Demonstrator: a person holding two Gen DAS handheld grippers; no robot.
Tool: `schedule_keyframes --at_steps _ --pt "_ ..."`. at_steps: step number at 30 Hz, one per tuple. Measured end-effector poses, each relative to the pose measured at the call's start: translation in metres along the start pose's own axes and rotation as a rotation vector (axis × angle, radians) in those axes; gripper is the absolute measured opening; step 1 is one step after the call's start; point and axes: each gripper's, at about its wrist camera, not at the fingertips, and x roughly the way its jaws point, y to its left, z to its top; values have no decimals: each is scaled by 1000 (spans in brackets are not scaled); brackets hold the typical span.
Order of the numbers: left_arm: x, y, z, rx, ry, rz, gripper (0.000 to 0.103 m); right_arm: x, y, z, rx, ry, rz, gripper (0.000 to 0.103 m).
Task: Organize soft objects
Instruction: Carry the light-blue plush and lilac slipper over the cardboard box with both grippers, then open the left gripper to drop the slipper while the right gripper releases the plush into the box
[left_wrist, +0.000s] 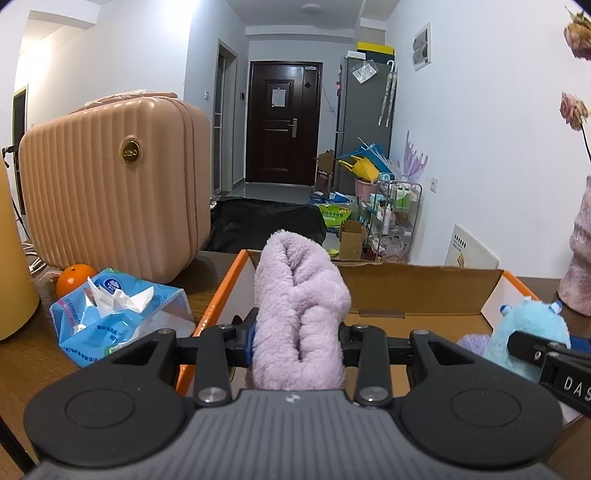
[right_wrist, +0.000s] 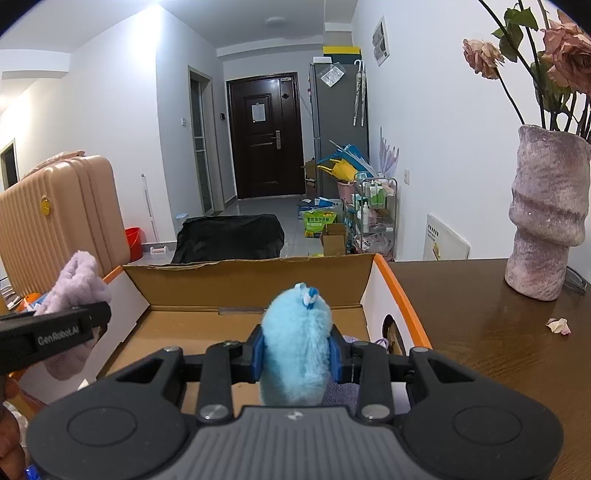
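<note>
Lilac fleece cloth (left_wrist: 299, 314) pinched between left gripper (left_wrist: 297, 341) jaws, bulging above them. Blue plush toy (right_wrist: 295, 347) clamped between right gripper (right_wrist: 295, 356) jaws. Open cardboard box (right_wrist: 255, 280) just beyond and below both.

Ribbed pink hard-shell suitcase (left_wrist: 110, 181) upright on brown wooden table (right_wrist: 480, 350); orange fruit (left_wrist: 72, 282) and blue tissue pack (left_wrist: 118, 317) just beside it. Mottled pink ceramic vase (right_wrist: 546, 214) holds dried roses (right_wrist: 484, 57).

Each black claw (left_wrist: 297, 341) (right_wrist: 295, 356) has blue pads, silver screws, ribbed grey housing and white lettering.
</note>
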Motion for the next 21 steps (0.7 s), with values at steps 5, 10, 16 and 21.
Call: schedule_keyframes --at_steps 5,10,16,21 --pt "7 -3 -6 30 11 3 36 1 1 1 -14 0 -1 33" --pt "10 -7 -11 58 19 2 37 1 4 -1 -34 -2 -1 33" --pt "12 -10 -16 81 28 4 37 2 8 -3 -64 -2 -1 33" --pt "11 -10 -17 83 35 5 40 1 10 -2 -75 -5 -4 33"
